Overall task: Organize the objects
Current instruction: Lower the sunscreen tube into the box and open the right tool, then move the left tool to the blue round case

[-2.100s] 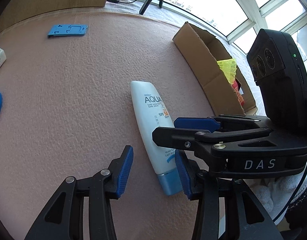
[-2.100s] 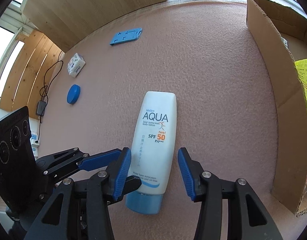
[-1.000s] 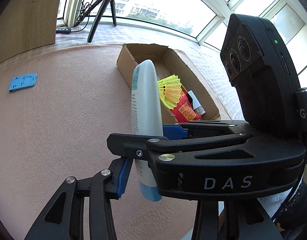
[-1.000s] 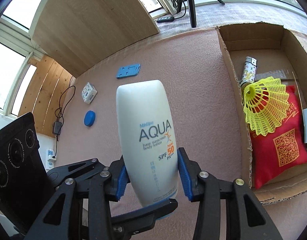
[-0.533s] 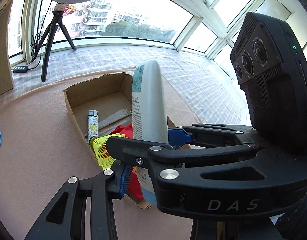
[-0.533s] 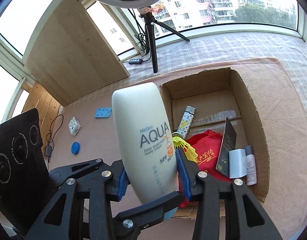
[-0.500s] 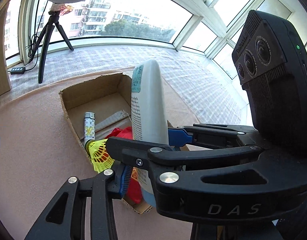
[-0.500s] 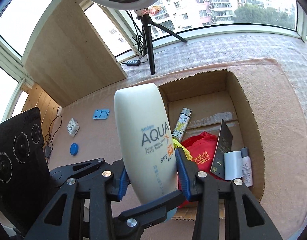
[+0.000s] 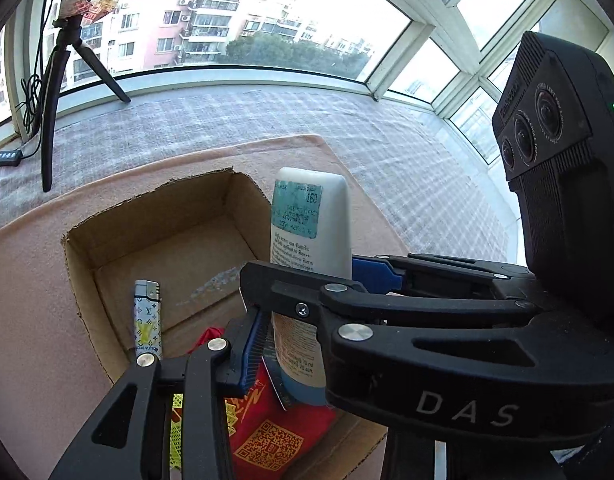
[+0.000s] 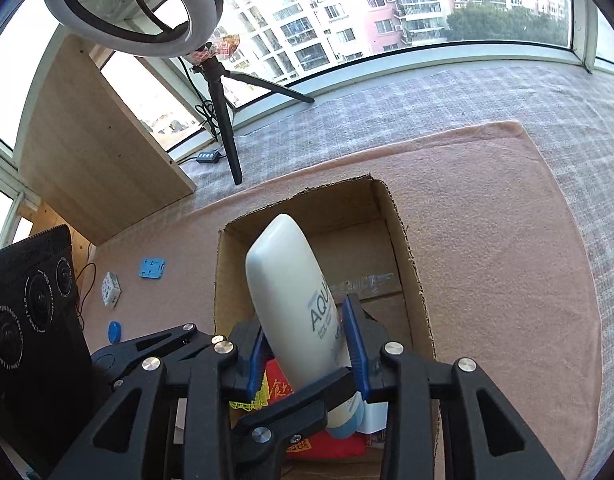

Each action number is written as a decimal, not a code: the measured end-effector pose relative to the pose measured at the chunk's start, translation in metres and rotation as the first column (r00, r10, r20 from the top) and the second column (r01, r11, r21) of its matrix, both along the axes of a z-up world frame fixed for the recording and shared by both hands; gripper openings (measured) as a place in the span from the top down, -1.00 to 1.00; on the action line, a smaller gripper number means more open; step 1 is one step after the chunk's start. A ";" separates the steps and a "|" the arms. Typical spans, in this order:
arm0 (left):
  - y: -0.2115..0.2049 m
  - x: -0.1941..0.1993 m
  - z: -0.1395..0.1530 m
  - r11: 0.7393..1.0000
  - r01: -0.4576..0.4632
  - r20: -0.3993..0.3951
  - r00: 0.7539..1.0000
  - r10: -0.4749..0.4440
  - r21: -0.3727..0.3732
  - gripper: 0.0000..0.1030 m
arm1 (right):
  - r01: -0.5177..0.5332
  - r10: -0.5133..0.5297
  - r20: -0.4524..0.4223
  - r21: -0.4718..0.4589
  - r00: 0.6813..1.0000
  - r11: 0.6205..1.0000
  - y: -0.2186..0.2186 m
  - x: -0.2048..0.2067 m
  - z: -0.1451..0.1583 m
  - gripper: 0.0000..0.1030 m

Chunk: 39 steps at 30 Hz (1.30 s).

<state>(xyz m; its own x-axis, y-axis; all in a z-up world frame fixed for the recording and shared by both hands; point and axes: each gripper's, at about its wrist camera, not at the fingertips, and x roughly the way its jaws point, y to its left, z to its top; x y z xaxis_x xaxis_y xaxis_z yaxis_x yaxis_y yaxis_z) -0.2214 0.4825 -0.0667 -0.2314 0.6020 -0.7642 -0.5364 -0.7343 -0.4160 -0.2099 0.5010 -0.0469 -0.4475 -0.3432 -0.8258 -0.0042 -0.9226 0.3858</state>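
Holding the white sunscreen tube with the light blue cap (image 10: 303, 320) above the open brown cardboard box (image 10: 407, 256), your right gripper (image 10: 307, 344) has its blue pads pressed against both sides of the tube's lower body. The tube tilts with its flat sealed end up and away from you and its cap down, over the near part of the box. In the left wrist view the same tube (image 9: 311, 236) stands nearly upright, back label showing, with the right gripper's black frame crossing in front of it.

Your left gripper (image 9: 267, 360) sits right at the tube's cap end; one blue pad (image 9: 253, 344) lies just beside the tube, but the other finger is hidden behind the right gripper, so you cannot tell whether it is gripping or merely alongside.

Inside the box lie a patterned white lighter (image 9: 147, 316) along the left wall, a red packet with a yellow QR code (image 9: 275, 436) at the near end and a yellow mesh shuttlecock (image 9: 177, 428), partly covered by your gripper.

The box rests on the pink textured mat (image 10: 507, 240). Off to the left on that mat you have a small blue flat plate (image 10: 151, 269), a white cube (image 10: 111, 289) and a round blue cap (image 10: 115, 331), all well apart from the box.
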 end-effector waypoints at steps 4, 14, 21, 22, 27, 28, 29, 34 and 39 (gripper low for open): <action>-0.006 -0.012 -0.001 1.000 -0.017 -0.004 1.000 0.017 -0.005 -0.03 | 0.029 -0.028 -0.023 0.007 0.999 1.000 0.005 -0.005 0.004 0.03; -0.032 -0.003 0.005 1.000 -0.017 -0.028 0.999 0.017 -0.015 -0.06 | 0.078 -0.078 -0.022 0.007 0.997 0.997 0.009 0.003 0.006 0.01; -0.077 0.018 0.007 0.998 -0.056 -0.043 0.998 0.055 -0.041 -0.06 | 0.068 -0.067 -0.043 0.036 0.997 0.997 -0.009 0.021 0.016 0.01; -0.086 0.020 0.008 0.997 -0.068 -0.044 0.997 0.067 -0.044 -0.06 | 0.062 -0.060 -0.048 0.041 0.997 0.997 -0.014 0.024 0.018 0.01; -0.142 0.029 0.010 0.988 -0.142 -0.055 0.989 0.139 -0.059 -0.06 | 0.035 -0.035 -0.080 0.008 0.996 0.999 -0.044 0.042 0.023 0.01; -0.155 0.030 0.009 0.985 -0.157 -0.057 0.987 0.154 -0.066 -0.06 | 0.032 -0.032 -0.091 0.009 0.995 0.999 -0.051 0.046 0.025 0.01; -0.168 0.032 0.009 0.982 -0.173 -0.056 0.984 0.169 -0.073 -0.06 | 0.026 -0.025 -0.100 0.012 0.995 1.000 -0.059 0.049 0.026 0.01; -0.238 0.037 0.001 0.961 -0.259 -0.046 0.966 0.256 -0.094 -0.06 | -0.028 0.029 -0.125 0.009 0.992 1.000 -0.099 0.062 0.027 0.01; -0.314 0.042 -0.009 0.928 -0.357 -0.022 0.934 0.357 -0.107 -0.06 | -0.078 0.075 -0.128 -0.013 0.989 0.997 -0.140 0.072 0.022 0.01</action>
<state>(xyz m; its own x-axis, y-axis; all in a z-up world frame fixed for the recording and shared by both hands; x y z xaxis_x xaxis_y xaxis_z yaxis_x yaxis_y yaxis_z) -0.1796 0.1689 -0.0757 -0.4176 0.3932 -0.8192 -0.2314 -0.9178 -0.3226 -0.1380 0.3614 -0.0254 -0.5201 -0.3944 -0.7576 0.1162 -0.9114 0.3947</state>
